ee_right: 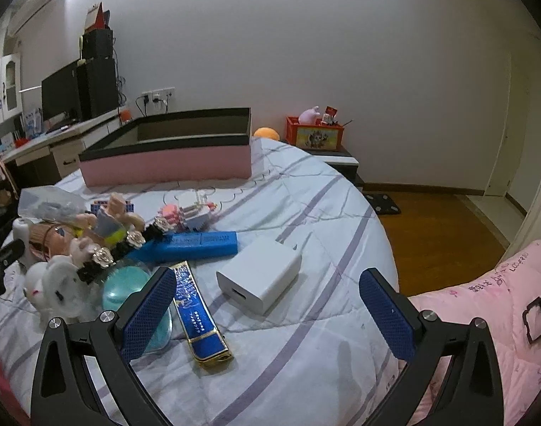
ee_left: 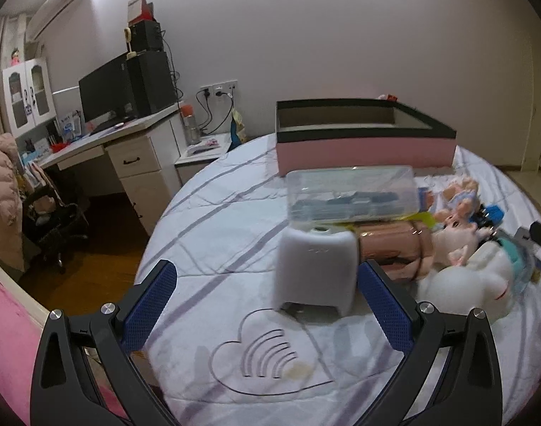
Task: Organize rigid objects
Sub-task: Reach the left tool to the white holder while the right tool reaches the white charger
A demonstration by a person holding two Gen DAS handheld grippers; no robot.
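A pink box with a black rim [ee_left: 362, 149] stands open at the far side of the bed; it also shows in the right wrist view [ee_right: 167, 167]. My left gripper [ee_left: 267, 305] is open, with a white rounded device [ee_left: 315, 269] standing just ahead between its fingers. A clear plastic case [ee_left: 352, 195] lies behind the device. My right gripper [ee_right: 267, 305] is open above the sheet, near a white charger block [ee_right: 260, 277], a blue and gold flat case [ee_right: 199, 316] and a long blue box [ee_right: 196, 245].
A heap of small toys, a white plush [ee_right: 54, 287] and a teal round object [ee_right: 125, 287] lies on the striped bedsheet [ee_right: 306, 355]. A pink quilt [ee_right: 483, 319] is at the right. A desk with a monitor [ee_left: 103, 96] stands at the left.
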